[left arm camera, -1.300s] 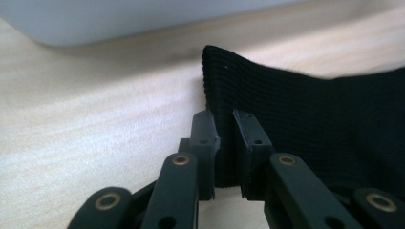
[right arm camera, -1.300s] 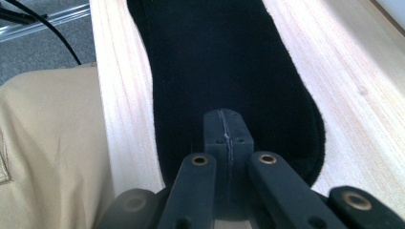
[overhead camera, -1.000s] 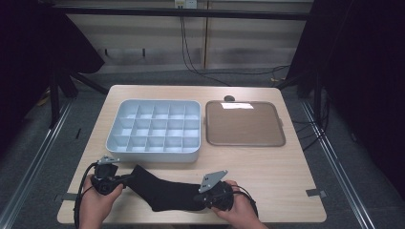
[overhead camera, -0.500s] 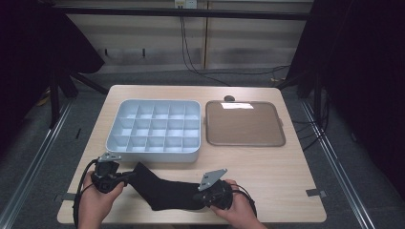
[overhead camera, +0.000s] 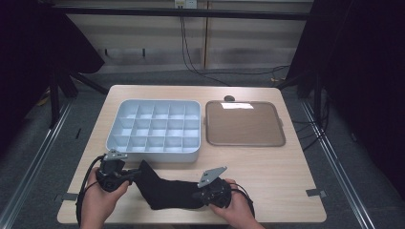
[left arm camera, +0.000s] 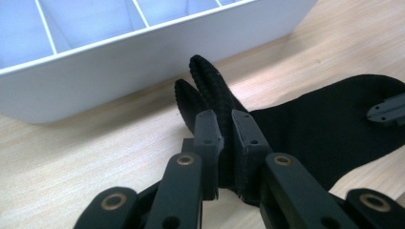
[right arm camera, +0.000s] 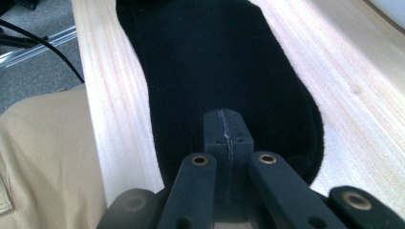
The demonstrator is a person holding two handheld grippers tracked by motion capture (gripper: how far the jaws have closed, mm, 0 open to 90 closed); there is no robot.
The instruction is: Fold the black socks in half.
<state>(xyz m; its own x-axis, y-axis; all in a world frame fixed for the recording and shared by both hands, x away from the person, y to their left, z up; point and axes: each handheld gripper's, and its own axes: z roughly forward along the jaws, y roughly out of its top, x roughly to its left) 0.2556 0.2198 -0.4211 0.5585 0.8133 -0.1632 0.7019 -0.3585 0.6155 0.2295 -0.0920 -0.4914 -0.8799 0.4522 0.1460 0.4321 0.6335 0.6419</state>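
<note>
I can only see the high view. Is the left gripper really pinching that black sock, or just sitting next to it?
Observer: Pinching. In the left gripper view the left gripper has its jaws closed on the ribbed cuff of the black sock.
Operator: What about the other one?
Observer: In the right gripper view the right gripper has its jaws pressed together over the sock's rounded end; whether cloth sits between them is hard to tell.
Operator: Is the cuff touching the white box?
Observer: No. The cuff sticks up just in front of the white divided tray, with bare table between them.
</note>
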